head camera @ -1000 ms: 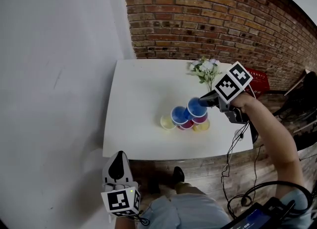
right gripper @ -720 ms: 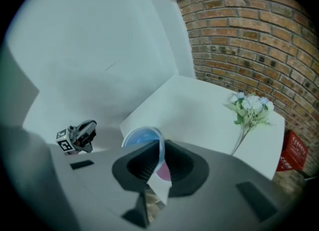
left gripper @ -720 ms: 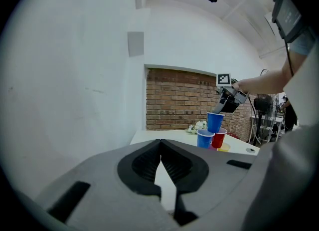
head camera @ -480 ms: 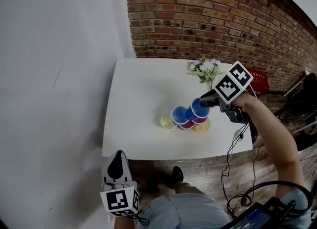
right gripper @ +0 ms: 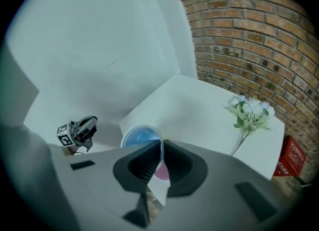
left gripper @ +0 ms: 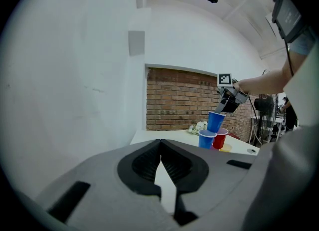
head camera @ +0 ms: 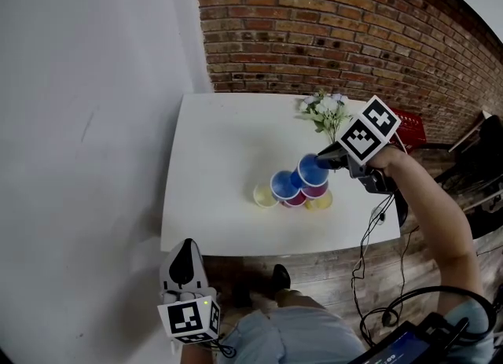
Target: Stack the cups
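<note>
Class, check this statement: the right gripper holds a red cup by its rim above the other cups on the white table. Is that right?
Not quite: the cup is blue, not red. The right gripper, whose jaws have just been closing, pinches the rim of a blue cup above the other cups on the white table. The head view shows it, and the right gripper view confirms it.

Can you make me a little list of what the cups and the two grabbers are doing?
Held cup: blue, tilted, above the others
Right gripper: fingers just closed on its rim
Left gripper: shut, empty, away from the table
Standing cups: blue cup, red cup, yellow cup
Flowers: at the table's far edge
</note>
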Demonstrator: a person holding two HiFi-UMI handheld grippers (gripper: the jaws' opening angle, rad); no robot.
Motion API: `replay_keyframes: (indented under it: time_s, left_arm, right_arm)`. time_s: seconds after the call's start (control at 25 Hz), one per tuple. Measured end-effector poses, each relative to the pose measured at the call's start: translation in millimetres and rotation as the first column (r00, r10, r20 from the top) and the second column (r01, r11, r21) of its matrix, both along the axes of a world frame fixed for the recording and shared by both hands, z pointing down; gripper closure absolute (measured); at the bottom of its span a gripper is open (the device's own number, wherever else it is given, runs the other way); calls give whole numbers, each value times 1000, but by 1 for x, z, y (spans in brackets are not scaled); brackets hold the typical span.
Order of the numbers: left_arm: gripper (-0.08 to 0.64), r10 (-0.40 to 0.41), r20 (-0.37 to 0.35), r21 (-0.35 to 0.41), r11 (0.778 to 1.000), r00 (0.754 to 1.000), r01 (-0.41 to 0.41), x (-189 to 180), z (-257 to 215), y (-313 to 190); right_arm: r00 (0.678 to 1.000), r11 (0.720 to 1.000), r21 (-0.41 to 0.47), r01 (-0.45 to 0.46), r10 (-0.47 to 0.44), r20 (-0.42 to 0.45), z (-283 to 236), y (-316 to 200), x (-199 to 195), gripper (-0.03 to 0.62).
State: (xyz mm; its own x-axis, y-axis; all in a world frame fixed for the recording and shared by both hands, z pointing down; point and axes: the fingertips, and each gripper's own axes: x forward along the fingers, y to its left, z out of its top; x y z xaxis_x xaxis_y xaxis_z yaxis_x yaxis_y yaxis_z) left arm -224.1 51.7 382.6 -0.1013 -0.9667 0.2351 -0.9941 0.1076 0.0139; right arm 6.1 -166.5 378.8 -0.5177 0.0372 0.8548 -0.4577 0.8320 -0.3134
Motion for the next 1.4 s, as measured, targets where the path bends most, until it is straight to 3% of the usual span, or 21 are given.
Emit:
replay_keyframes:
  time_s: [0.92,1.24,1.4]
  left_arm:
    - [551,58,5,16,998,998,-58,24,2,-32]
    - [551,98,26,18,995,995,-98,36,7,-45]
    - [551,124,39,19,992,992,-125,52,2,-54]
  right_arm:
    - [994,996,15,-85,84,71,-23,-20,32,568]
    - [966,970,27,-242,239,95,-16,-37,101,568]
    - [961,958,80,-277,277,7,3,-38,149,568]
